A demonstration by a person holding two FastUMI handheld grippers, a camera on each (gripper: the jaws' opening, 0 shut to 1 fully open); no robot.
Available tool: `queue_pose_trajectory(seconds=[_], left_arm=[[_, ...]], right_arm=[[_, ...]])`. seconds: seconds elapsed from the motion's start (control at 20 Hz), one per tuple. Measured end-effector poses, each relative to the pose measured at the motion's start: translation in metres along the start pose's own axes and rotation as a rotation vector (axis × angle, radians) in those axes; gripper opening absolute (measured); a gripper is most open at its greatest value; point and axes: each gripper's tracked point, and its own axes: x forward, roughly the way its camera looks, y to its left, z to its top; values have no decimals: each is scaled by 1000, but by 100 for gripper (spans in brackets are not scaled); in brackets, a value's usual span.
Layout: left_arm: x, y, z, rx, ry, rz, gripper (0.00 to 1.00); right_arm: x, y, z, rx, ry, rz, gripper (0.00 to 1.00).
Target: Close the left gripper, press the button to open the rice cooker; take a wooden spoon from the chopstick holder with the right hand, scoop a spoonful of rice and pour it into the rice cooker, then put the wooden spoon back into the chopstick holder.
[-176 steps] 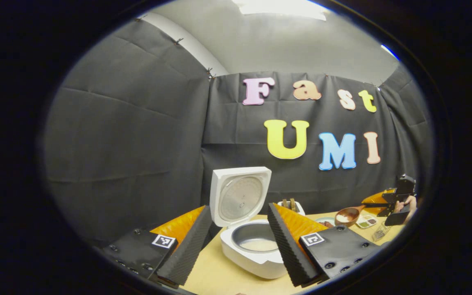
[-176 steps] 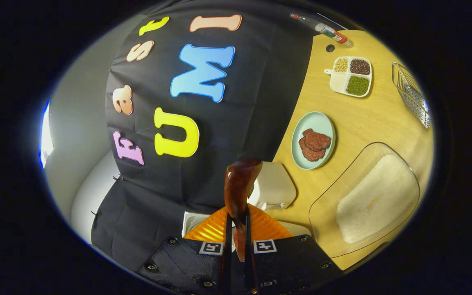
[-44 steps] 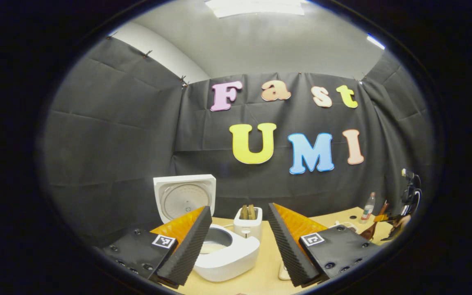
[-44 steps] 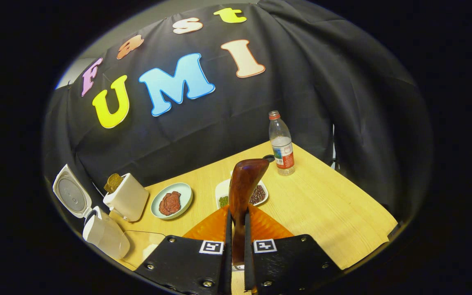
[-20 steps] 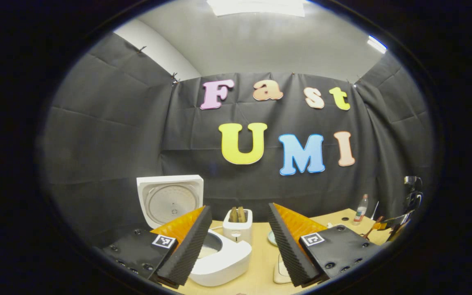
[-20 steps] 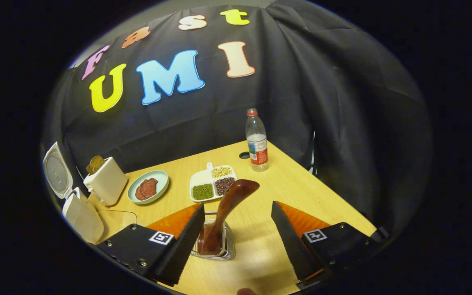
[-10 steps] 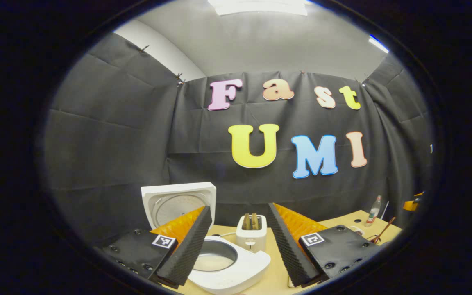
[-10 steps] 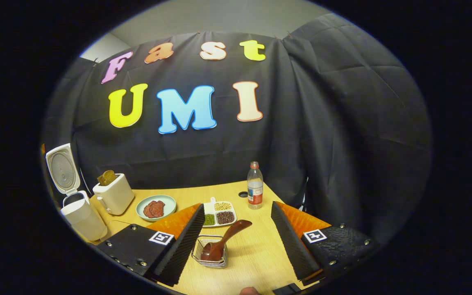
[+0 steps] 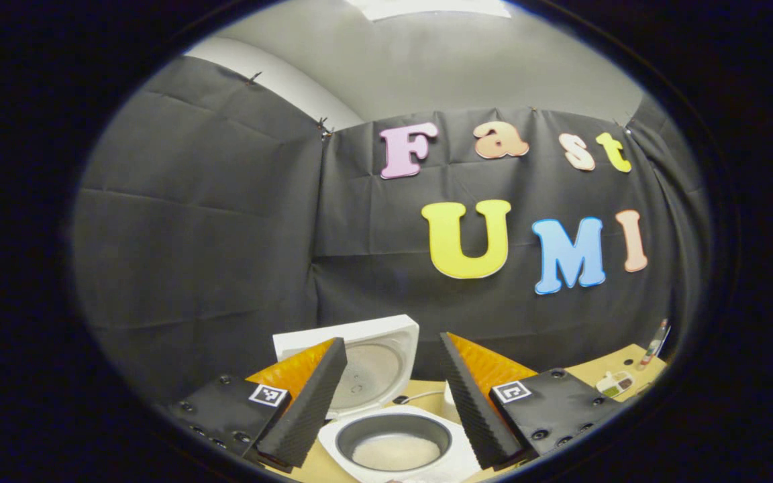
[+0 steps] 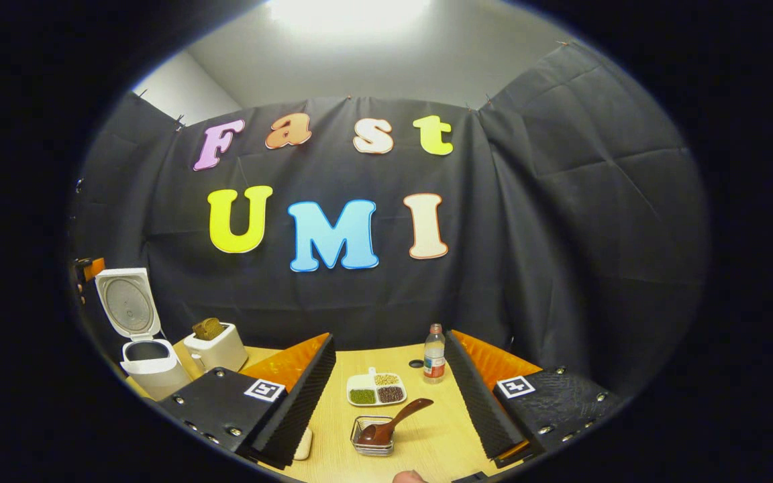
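Wooden spoon (image 10: 392,417) sits bowl-down in the wire chopstick holder (image 10: 373,435), handle leaning up and away toward the right of the holder. Take the holder as your landmark: it stands on the table (image 10: 427,439) directly ahead of your right gripper (image 10: 393,386), low between its two fingers, with the sectioned bean tray (image 10: 376,389) just behind it and the water bottle (image 10: 434,353) farther back. Your right gripper is spread wide, holding and touching nothing, and it is the nearer hand to the spoon. Well off to the holder's left stand the toaster (image 10: 215,347) and the rice cooker (image 10: 147,362), lid up. Your left gripper (image 9: 390,396) hangs over the cooker's pot (image 9: 393,443), fingers also apart and empty; rice shows in the pot. By the look of it the spoon is returned, so nothing calls for a regrasp.
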Motion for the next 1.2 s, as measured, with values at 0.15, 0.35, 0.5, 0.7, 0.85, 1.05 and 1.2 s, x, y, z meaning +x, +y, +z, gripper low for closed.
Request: queue_pose_trajectory(seconds=[0.15, 0.35, 0.5, 0.7, 0.85, 1.05, 1.2], left_arm=[[38, 19, 12, 31, -9, 29, 95], [85, 37, 18, 31, 3, 54, 99], [120, 49, 11, 35, 24, 78, 95], [166, 57, -11, 38, 89, 95, 95], [192, 65, -26, 16, 126, 130, 92], [212, 78, -52, -28, 212, 182, 95], [214, 82, -63, -69, 232, 192, 96]], right_arm=[[-8, 6, 6, -2, -22, -21, 99], [-18, 6, -3, -11, -12, -61, 99], [-26, 0, -5, -9, -6, -94, 99], [-31, -9, -9, 14, 10, -125, 99], [-33, -13, -11, 14, 17, -136, 99], [-30, -16, -11, -13, 16, -131, 99], [-24, -14, -7, -15, 13, -109, 99]])
